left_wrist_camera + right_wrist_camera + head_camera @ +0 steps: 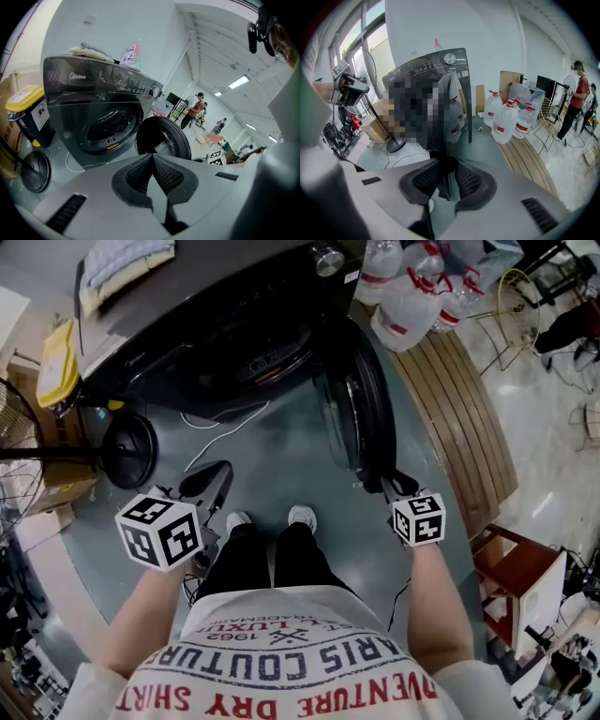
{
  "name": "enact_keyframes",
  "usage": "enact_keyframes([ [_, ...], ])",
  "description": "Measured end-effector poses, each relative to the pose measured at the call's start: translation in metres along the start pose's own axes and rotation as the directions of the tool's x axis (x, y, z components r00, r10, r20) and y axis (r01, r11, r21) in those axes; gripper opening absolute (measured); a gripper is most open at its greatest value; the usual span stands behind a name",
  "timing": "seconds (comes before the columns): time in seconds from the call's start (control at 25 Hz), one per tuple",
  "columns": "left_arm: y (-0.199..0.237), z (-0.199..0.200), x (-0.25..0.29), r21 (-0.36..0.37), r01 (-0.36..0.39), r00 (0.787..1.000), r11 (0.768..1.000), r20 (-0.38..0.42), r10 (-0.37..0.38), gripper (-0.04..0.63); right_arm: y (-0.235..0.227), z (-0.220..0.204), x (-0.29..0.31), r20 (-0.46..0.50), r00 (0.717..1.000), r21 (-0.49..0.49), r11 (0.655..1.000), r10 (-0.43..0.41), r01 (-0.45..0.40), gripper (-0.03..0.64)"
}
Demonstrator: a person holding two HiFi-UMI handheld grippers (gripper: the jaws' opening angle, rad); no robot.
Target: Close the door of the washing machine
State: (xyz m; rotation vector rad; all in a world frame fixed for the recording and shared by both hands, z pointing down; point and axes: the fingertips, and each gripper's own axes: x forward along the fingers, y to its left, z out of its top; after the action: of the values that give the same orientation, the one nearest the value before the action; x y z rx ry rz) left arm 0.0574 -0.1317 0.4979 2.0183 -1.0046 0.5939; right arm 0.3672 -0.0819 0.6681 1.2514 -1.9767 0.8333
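I'm looking down at a grey-green floor (281, 442) in a cluttered workshop. A slatted wooden bench (464, 418) runs along the right, and water bottles (405, 304) are stacked at its far end.

The biggest thing ahead is the dark washing machine (169, 343), and its drum opening (248, 362) faces me. Its door (361, 409) hangs fully open, swung out to the right on its hinge so that it stands roughly edge-on to me. So the task is still to do.

The right gripper (446, 172) sits at the near, free edge of that door, with its jaws drawn in on the dark rim and the pads pressing it from both sides. I judge that's the sensible place to grip. The free edge is farthest from the hinge, so a sideways push there should swing the door most easily.

The left gripper (153, 161) hangs low on the left with its jaws closed tip to tip and nothing between them (it seems to be simply kept clear of the door's path). It points towards the machine front from beside the round fan base (127, 448).

My next move would be to sweep the right hand leftwards and forward, carrying the rim round to the opening. The risk I see is the thin rim slipping from the pads partway through the swing.
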Motion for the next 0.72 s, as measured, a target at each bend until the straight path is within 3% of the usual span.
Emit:
enact_keyframes([
  [0.72, 0.066, -0.015, -0.041, -0.004, 0.021, 0.999, 1.0, -0.041, -0.021, 0.028, 0.079, 0.008, 0.026, -0.027, 0.999, 0.154, 0.988, -0.025, 0.029, 0.095],
])
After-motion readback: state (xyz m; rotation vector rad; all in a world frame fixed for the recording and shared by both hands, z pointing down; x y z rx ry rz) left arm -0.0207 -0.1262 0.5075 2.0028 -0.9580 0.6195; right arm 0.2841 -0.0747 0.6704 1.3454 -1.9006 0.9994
